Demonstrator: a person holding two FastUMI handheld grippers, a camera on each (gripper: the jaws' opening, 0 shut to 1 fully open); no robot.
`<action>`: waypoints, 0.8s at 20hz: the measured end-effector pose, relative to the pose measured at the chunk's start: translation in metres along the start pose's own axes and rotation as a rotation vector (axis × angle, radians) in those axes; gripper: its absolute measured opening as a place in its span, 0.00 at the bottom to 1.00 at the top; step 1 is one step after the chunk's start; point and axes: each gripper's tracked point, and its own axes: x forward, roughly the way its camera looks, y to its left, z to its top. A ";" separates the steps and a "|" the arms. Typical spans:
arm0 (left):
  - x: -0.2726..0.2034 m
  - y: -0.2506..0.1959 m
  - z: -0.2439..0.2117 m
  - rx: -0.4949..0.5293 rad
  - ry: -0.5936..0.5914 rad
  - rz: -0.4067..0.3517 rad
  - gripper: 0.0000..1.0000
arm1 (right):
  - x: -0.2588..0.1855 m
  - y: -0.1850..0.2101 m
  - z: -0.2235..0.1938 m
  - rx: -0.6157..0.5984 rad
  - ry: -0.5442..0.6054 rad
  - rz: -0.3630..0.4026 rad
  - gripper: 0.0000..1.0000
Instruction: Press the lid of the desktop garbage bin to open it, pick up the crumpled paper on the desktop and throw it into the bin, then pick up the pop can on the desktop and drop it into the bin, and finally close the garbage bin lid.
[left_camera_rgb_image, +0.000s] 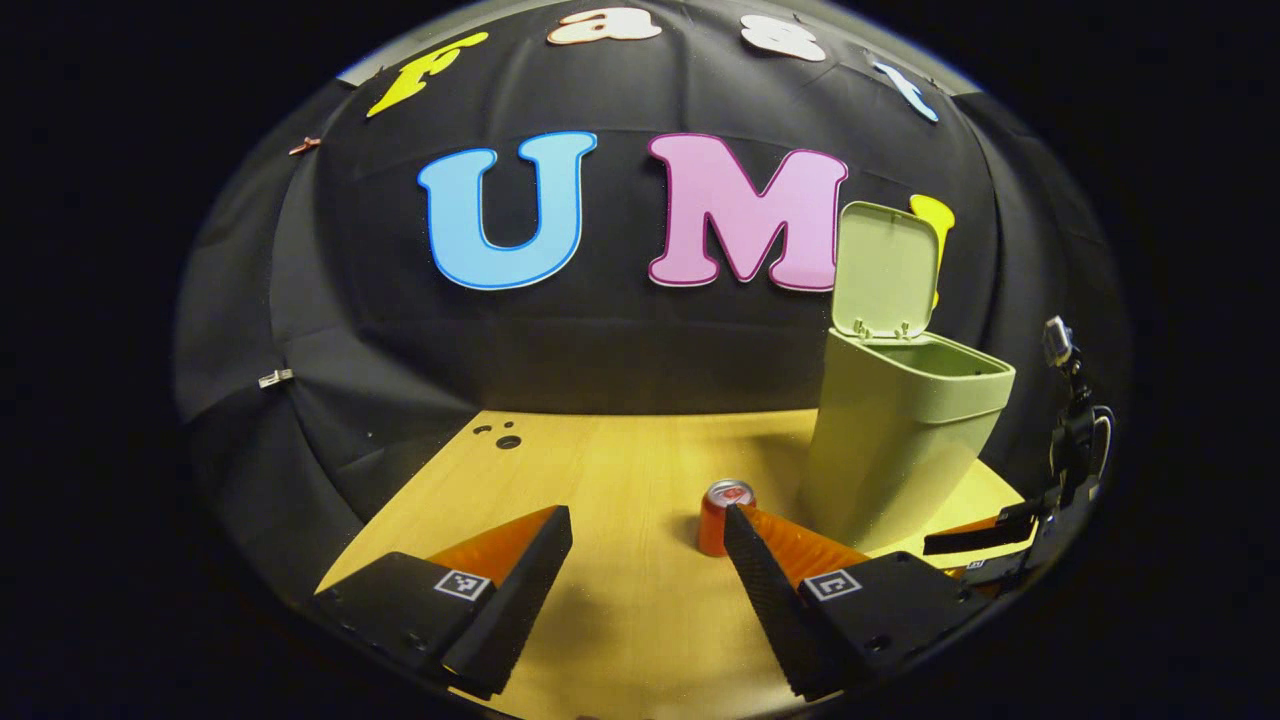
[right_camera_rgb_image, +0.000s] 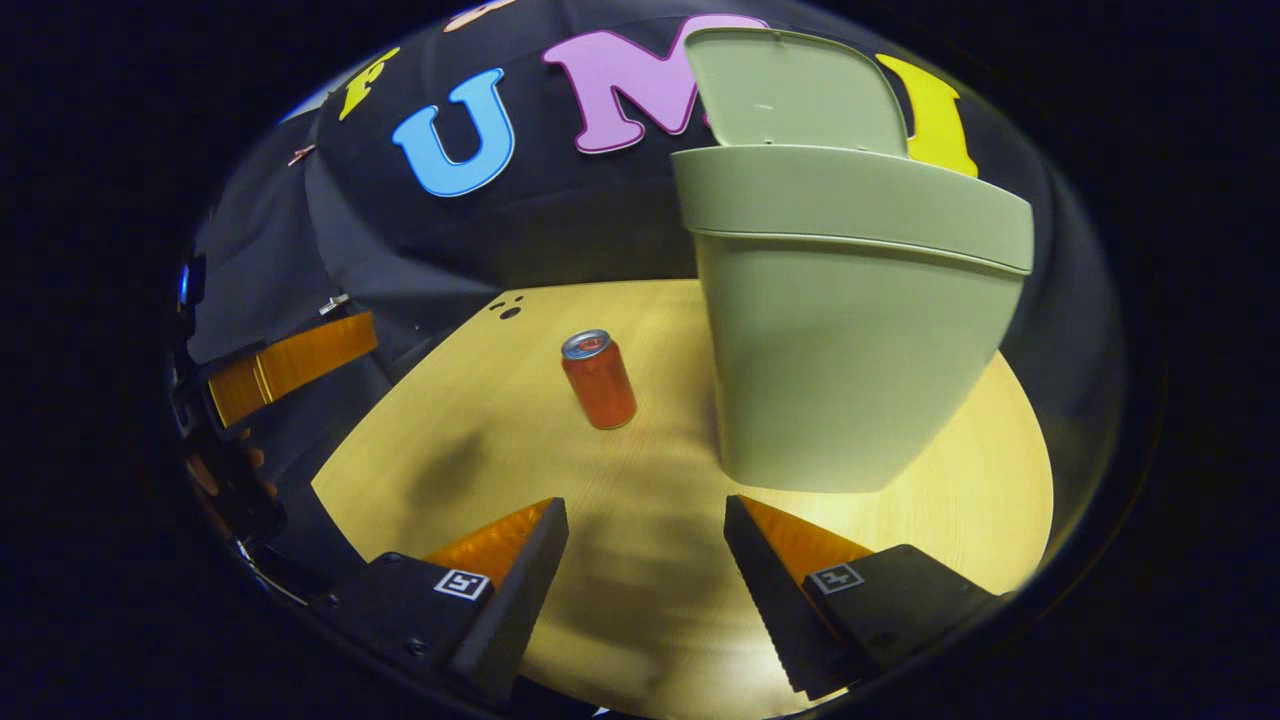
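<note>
A pale green garbage bin (left_camera_rgb_image: 900, 440) stands on the wooden table with its lid (left_camera_rgb_image: 885, 270) flipped up. In the right gripper view the garbage bin (right_camera_rgb_image: 850, 340) looms close, just beyond my right finger, lid (right_camera_rgb_image: 790, 90) raised behind it. A red pop can (left_camera_rgb_image: 722, 515) stands upright left of the bin, partly behind my left gripper's right finger. The pop can (right_camera_rgb_image: 598, 380) also stands ahead and left in the right gripper view. My left gripper (left_camera_rgb_image: 648, 520) is open and holds nothing. My right gripper (right_camera_rgb_image: 645, 515) is open, hovering above the table.
The wooden table (left_camera_rgb_image: 620, 470) has small holes (left_camera_rgb_image: 505, 437) near its far left corner. The other gripper (left_camera_rgb_image: 1020, 525) shows at the right edge of the left gripper view, and the other gripper (right_camera_rgb_image: 280, 370) shows at the left of the right gripper view.
</note>
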 end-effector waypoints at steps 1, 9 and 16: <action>0.000 0.007 -0.002 0.006 0.004 0.007 1.00 | 0.005 0.006 0.001 -0.004 0.001 0.004 0.99; -0.014 0.057 -0.034 -0.019 0.090 0.079 0.98 | 0.063 0.046 0.017 -0.079 -0.026 0.018 0.99; -0.024 0.086 -0.064 -0.050 0.169 0.128 0.98 | 0.112 0.051 0.030 -0.178 -0.044 -0.028 0.99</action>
